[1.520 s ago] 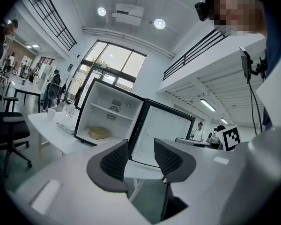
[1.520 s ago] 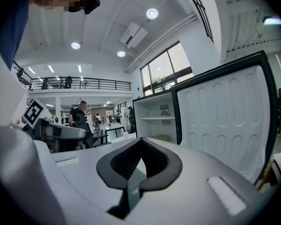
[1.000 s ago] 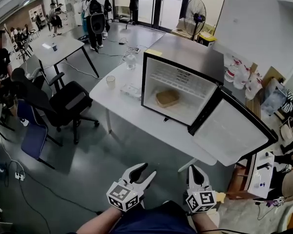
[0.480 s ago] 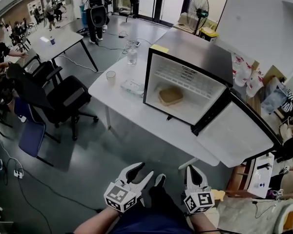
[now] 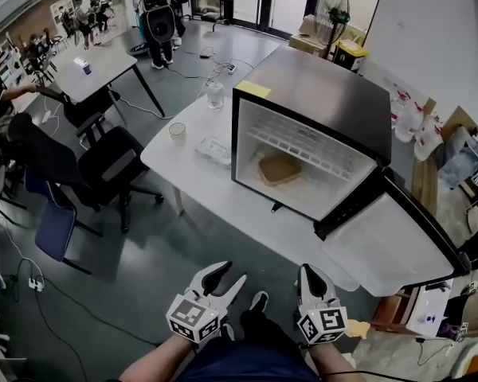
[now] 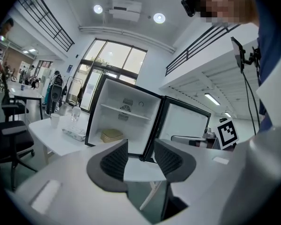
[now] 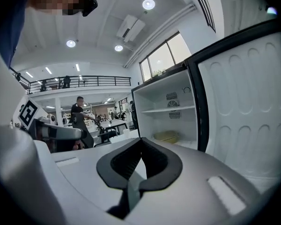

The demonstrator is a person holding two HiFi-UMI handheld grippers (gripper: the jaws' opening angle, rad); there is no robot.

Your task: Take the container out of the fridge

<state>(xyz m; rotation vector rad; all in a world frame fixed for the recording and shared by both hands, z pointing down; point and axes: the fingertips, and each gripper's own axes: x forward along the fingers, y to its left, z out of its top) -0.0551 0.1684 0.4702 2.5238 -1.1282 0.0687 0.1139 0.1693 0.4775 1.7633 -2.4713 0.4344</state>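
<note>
A small black fridge (image 5: 319, 110) stands on the white table (image 5: 223, 201), its door (image 5: 398, 241) swung wide to the right. A flat tan container (image 5: 280, 168) lies on the fridge floor under a wire shelf; the same container (image 6: 112, 135) shows in the left gripper view, and the container (image 7: 167, 136) in the right gripper view. My left gripper (image 5: 223, 278) is open and empty, low at the picture's bottom, well short of the table. Beside it my right gripper (image 5: 310, 275) is shut with nothing in it.
On the table left of the fridge are a clear flat box (image 5: 213, 150), a cup (image 5: 178, 132) and a water bottle (image 5: 215, 94). Black office chairs (image 5: 103, 161) stand to the left. People (image 5: 159, 18) stand at the far back. A fan (image 5: 331, 10) is behind the fridge.
The fridge and table have drawn nearer and lower in the head view as I step forward. Both grippers keep their pose near my body.
</note>
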